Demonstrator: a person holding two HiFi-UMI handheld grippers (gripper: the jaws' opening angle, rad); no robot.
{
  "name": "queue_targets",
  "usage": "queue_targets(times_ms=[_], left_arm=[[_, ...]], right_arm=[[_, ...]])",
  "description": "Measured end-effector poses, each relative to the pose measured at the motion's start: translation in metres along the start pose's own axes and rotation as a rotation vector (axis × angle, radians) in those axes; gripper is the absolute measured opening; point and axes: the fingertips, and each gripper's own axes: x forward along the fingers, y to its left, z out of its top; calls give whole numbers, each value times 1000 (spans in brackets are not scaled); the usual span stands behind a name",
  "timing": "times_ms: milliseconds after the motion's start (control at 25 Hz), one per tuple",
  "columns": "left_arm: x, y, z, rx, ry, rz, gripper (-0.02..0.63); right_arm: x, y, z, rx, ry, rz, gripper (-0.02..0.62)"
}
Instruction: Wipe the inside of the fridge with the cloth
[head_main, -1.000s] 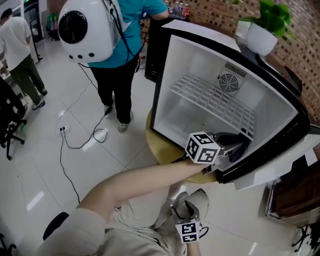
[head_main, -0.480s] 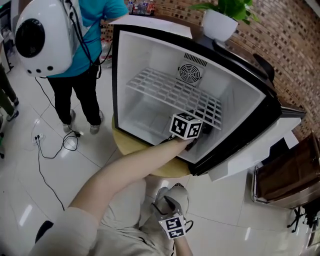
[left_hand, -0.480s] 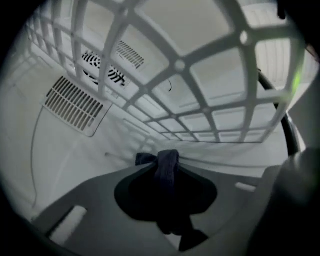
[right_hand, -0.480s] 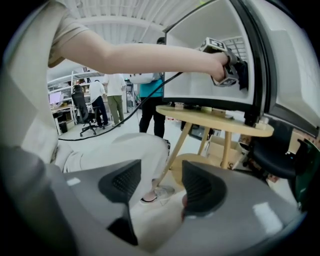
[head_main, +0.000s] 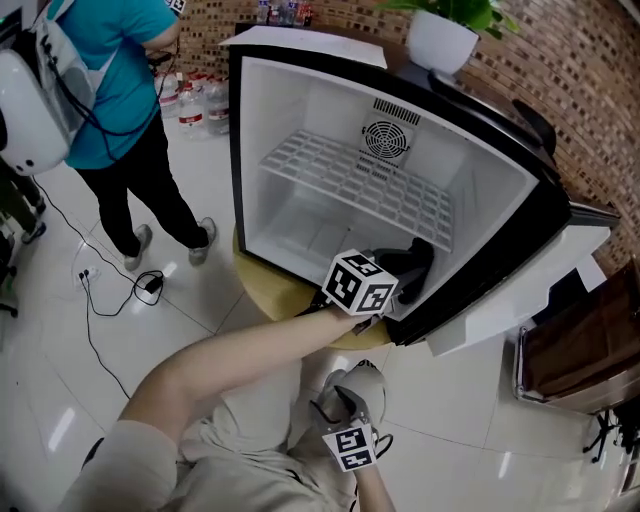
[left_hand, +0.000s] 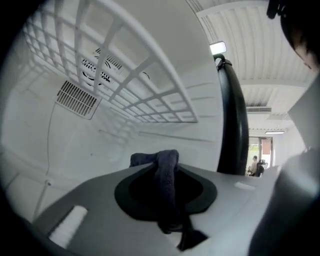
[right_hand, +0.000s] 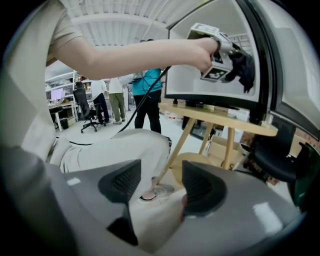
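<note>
The small white fridge (head_main: 290, 170) stands open on a round wooden table (head_main: 268, 290). My left gripper (head_main: 393, 283) reaches level into its bottom compartment, by the front edge at the right, shut on a dark cloth (head_main: 414, 262). In the left gripper view the cloth (left_hand: 150, 159) is bunched between the jaws of that gripper (left_hand: 167, 175) and hangs over them, with the wire shelf (left_hand: 135, 85) above. My right gripper (head_main: 340, 412) rests low by the person's lap, and in its own view this gripper (right_hand: 157, 185) is open and holds nothing.
A person in a teal top (head_main: 110, 80) with a white backpack stands at the left, and a cable (head_main: 110, 300) trails over the floor. A potted plant (head_main: 440, 40) sits on top of the fridge. The fridge door (head_main: 510, 300) swings out to the right.
My left gripper and the cloth have come down and forward, from deeper in the bottom compartment to its front right edge. The right gripper has stayed by the lap.
</note>
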Motion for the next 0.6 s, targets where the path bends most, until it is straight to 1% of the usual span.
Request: queue_targets(times_ms=[80,160,240,280,360,400,480,600], left_arm=[[-12,-20,-6,-1,5,-28,75],[-25,-42,-9,3,4,-81,77],[-36,-55,-3,17,-39,-127,78],[-40,-53,5,26,-78,-127,78],[-42,-31,19,39,-147,-72,78],[-40,-15,22,36,-161,-33,80],[-30,16,23,29,-151,38,78],[-11,51,20,63,-106,121,78]], right_arm=[[1,2,-1,-13,8,-2,261],[2,4,-1,-16,12,0,261],[2,6,0,-14,10,2,261],[3,7,0,-15,8,3,261],[3,8,1,-19,7,3,261],[4,9,0,-23,7,3,261],[5,11,0,-29,9,1,261],[6,11,0,-31,12,3,261]])
